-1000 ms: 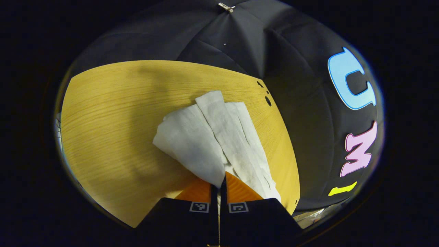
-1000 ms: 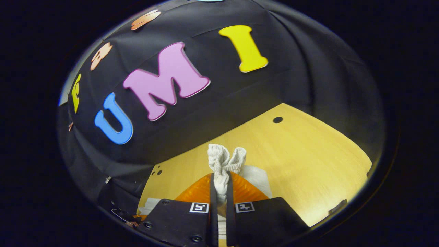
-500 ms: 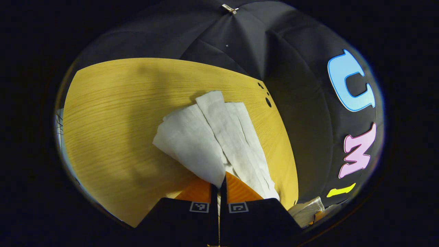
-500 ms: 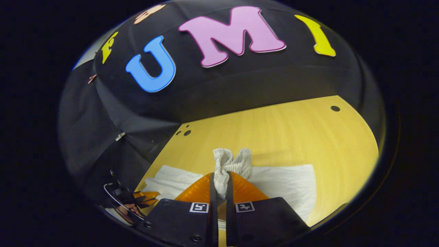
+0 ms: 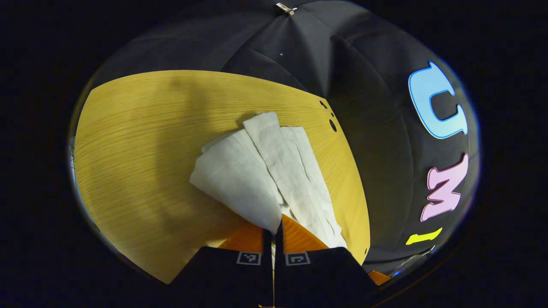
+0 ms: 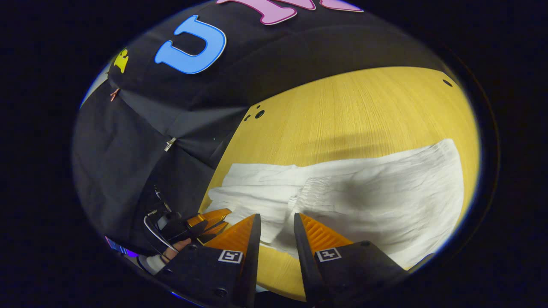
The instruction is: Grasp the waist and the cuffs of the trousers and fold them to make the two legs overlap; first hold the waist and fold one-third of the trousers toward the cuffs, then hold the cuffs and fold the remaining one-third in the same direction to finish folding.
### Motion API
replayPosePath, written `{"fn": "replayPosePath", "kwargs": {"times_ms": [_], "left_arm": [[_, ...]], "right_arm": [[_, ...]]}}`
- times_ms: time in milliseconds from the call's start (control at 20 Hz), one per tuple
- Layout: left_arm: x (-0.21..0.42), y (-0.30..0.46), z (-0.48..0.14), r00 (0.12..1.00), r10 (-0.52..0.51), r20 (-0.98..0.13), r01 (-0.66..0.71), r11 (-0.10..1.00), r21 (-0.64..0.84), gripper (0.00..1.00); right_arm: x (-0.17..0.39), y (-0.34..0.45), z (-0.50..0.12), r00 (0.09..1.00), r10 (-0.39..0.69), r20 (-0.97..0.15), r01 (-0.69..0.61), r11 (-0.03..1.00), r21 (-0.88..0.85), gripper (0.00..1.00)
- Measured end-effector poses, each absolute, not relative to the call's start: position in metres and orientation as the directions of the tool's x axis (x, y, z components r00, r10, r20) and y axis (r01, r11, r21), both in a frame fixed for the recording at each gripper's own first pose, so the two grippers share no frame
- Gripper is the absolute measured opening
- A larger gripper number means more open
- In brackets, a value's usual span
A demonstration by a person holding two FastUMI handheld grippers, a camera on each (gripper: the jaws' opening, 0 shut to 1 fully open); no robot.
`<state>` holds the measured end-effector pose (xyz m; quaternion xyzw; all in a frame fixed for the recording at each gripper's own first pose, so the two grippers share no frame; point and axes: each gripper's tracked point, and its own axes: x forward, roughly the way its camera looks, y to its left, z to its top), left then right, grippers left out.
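Yellow wood-grain tabletop [image 5: 141, 141] across the left and centre of the left gripper view, three dark round holes [image 5: 333, 125] near its far right corner. White trousers [image 5: 265, 171] spread flat on it, running from centre frame down to the lower middle. In the right gripper view, same tabletop [image 6: 351, 111] in the upper right, holes [image 6: 259, 114] at its upper-left corner, trousers [image 6: 364, 192] lying wide across the lower right, shadow band just above them.

The trousers [image 6: 368, 192] run past the right rim in the right gripper view. In the left gripper view, the left gripper [image 5: 273, 233] hides their near end.
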<state>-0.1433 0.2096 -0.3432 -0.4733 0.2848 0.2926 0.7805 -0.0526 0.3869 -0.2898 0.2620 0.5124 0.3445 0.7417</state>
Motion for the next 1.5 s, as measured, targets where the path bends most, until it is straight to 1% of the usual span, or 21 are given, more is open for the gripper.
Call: {"fn": "replayPosePath", "kwargs": {"times_ms": [150,200,250,400,550,750,950,1100,1300,1500], "left_arm": [[-0.141,0.209,-0.343,0.673,0.182,-0.717,-0.723,0.37,-0.584,0.06],[-0.14,0.21,-0.342,0.679,0.183,-0.711,-0.718,0.365,-0.593,0.09],[-0.139,0.209,-0.34,0.686,0.18,-0.705,-0.712,0.364,-0.6,0.06],[-0.13,0.207,-0.315,0.742,0.178,-0.646,-0.658,0.379,-0.651,0.06],[-0.107,0.196,-0.278,0.799,0.189,-0.571,-0.59,0.433,-0.682,0.06],[-0.082,0.161,-0.232,0.851,0.174,-0.496,-0.5,0.559,-0.661,0.06],[-0.054,0.099,-0.194,0.888,0.104,-0.449,-0.386,0.7,-0.601,0.06],[-0.034,0.05,-0.178,0.896,0.034,-0.443,-0.28,0.818,-0.503,0.06],[-0.016,-0.025,-0.184,0.867,-0.078,-0.491,-0.133,0.915,-0.38,0.06],[-0.019,-0.093,-0.208,0.807,-0.177,-0.563,0.02,0.962,-0.274,0.06]], "right_arm": [[-0.045,0.374,-0.281,0.266,0.782,-0.563,-0.224,0.618,0.754,0.52],[-0.039,0.363,-0.282,0.289,0.77,-0.569,-0.216,0.632,0.744,0.53],[-0.037,0.352,-0.282,0.305,0.758,-0.577,-0.206,0.644,0.737,0.54],[-0.023,0.303,-0.291,0.371,0.703,-0.607,-0.131,0.687,0.715,0.54],[-0.01,0.245,-0.298,0.442,0.629,-0.639,-0.044,0.727,0.686,0.54],[-0.005,0.175,-0.303,0.512,0.542,-0.666,0.058,0.752,0.657,0.54],[-0.009,0.112,-0.301,0.562,0.47,-0.681,0.137,0.759,0.637,0.54],[-0.015,0.08,-0.302,0.587,0.423,-0.691,0.194,0.755,0.627,0.54],[-0.016,0.043,-0.301,0.627,0.359,-0.692,0.258,0.743,0.618,0.54],[-0.021,0.026,-0.299,0.638,0.33,-0.695,0.29,0.733,0.615,0.54]]}}
